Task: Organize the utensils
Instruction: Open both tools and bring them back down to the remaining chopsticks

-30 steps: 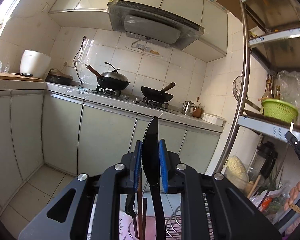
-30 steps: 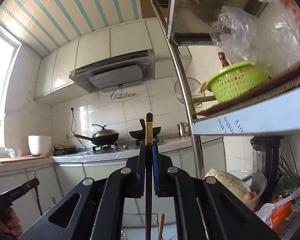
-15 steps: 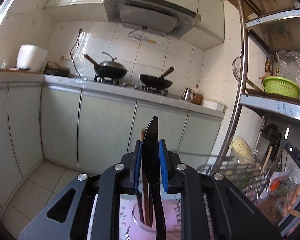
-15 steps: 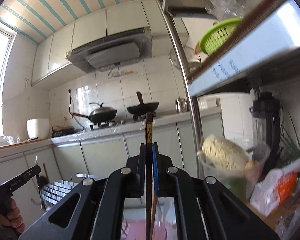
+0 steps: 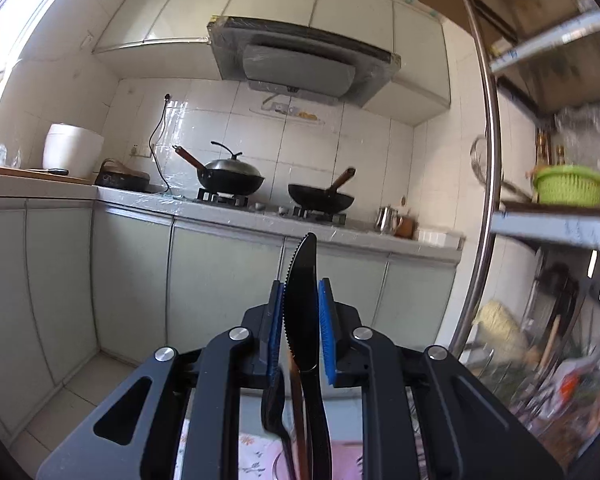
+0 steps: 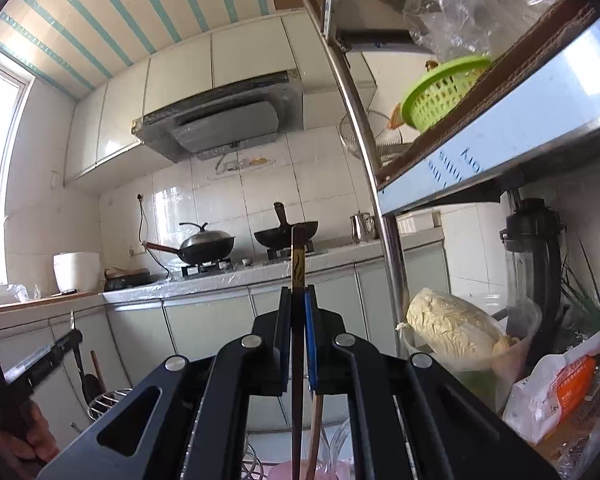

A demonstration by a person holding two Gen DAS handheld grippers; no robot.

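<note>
Left tongs (image 5: 299, 320): we've got them clamped on a black plastic knife (image 5: 300, 292), blue pads (image 5: 326, 332) pressing both sides, serrated edge facing 9 o'clock, tip pointing at 12.
Under the left tongs: a black spoon (image 5: 274, 408) and a brown chopstick (image 5: 298, 408) hang down at 6 o'clock next to the knife handle; what they sit in is cut off, so we can't tell.
Right tongs (image 6: 297, 320): pinched narrow on a dark chopstick (image 6: 298, 264) with a gold pattern, standing upright.
Below the right tongs: a paler wooden stick (image 6: 316, 432) runs down toward a pink cup (image 6: 332, 470) at 6 o'clock.
Left edge, right view: our other hand (image 6: 36, 436) and its tool at 8 o'clock.
Shelf rack (image 6: 500, 128): at 3 o'clock, with a green basket (image 6: 440, 96) on top and a bagged cabbage (image 6: 452, 332) lower down.
Far surface (image 5: 260, 220): two woks on the stove, a lidded wok (image 5: 230, 176) and an open wok (image 5: 322, 198), kettle (image 5: 386, 218) at 2 o'clock, range hood (image 5: 300, 60) at 12.
</note>
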